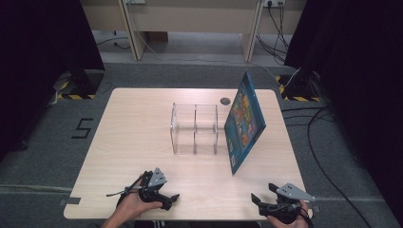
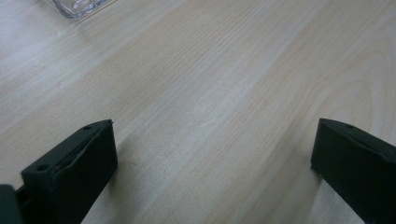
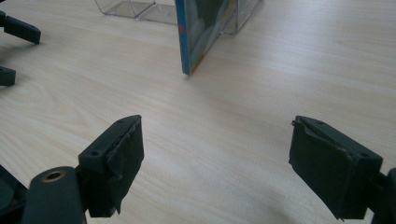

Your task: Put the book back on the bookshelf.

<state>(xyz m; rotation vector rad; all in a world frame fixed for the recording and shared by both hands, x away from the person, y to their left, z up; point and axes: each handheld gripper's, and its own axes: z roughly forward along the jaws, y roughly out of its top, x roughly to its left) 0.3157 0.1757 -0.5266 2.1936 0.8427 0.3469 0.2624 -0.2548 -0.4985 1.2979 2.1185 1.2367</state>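
Book [image 1: 244,121] stands tilted in centre-right of high view, leaning on right end of clear rack [image 1: 195,129]; rack gives support, so book not fall flat.

Left gripper [image 1: 164,197] at lower left, on table [image 1: 133,118], jaws spread wide, nothing between.

Right gripper [image 1: 266,202] at lower right, jaws also spread, empty, pointing toward book; probably waiting position before reach.

Both well apart from book.

A pale wooden table [image 1: 123,142] bears a clear rack [image 1: 195,129] and a leaning book [image 1: 243,121].
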